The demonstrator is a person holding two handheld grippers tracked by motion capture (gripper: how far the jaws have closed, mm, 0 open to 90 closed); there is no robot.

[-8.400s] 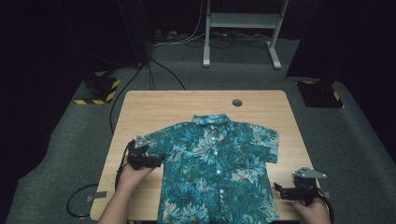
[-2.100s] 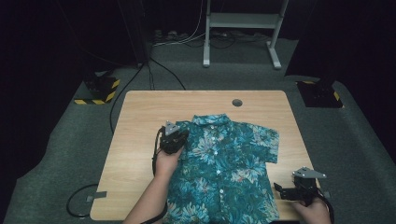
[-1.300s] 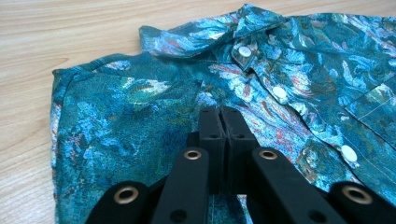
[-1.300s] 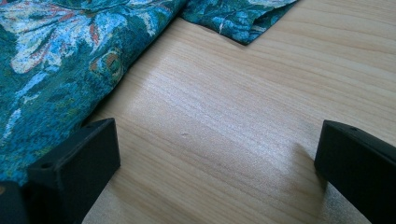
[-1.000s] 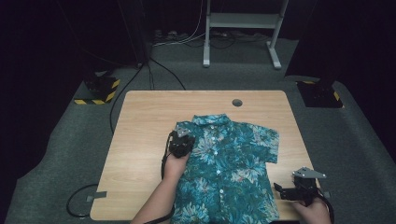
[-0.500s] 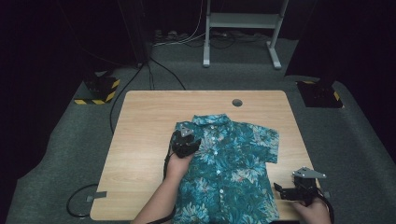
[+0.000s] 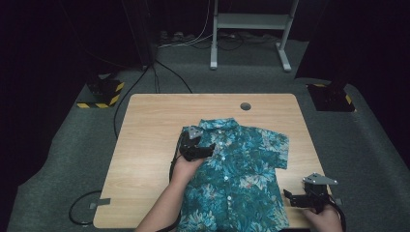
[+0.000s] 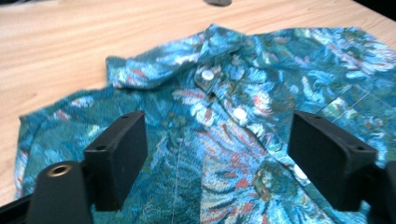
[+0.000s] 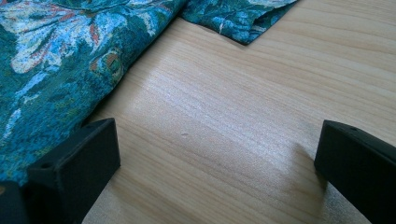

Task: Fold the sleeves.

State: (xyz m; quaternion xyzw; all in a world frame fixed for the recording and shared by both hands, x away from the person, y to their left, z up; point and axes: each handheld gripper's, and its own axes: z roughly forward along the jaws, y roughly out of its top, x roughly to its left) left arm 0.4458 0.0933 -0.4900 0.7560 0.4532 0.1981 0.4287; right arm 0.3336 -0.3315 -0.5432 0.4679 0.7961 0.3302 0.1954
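Note:
A teal flower-print shirt (image 7: 241, 179) lies buttoned and face up on the wooden table (image 7: 150, 140); its left sleeve is folded in over the front. My left gripper (image 7: 209, 149) hovers over that folded part just below the collar (image 7: 220, 124). In the left gripper view its jaws have just been opening, and my left gripper (image 8: 215, 156) stands wide with nothing pinched, above the shirt (image 8: 205, 116) and its white buttons. My right gripper (image 7: 292, 198) rests open near the table's front right corner. In the right gripper view, my right gripper (image 9: 215, 163) spans bare wood beside the shirt's hem (image 9: 51, 60).
A round grommet hole (image 7: 245, 106) sits near the table's far edge. On the floor are a white stand (image 7: 246, 21), two yellow-and-black striped bases (image 7: 102, 93) (image 7: 333, 96) and a looped cable (image 7: 82, 212) at the front left.
The left gripper carried the left sleeve from the table's left inward onto the shirt's front, then opened, let go and rose slightly. The right gripper has stayed put.

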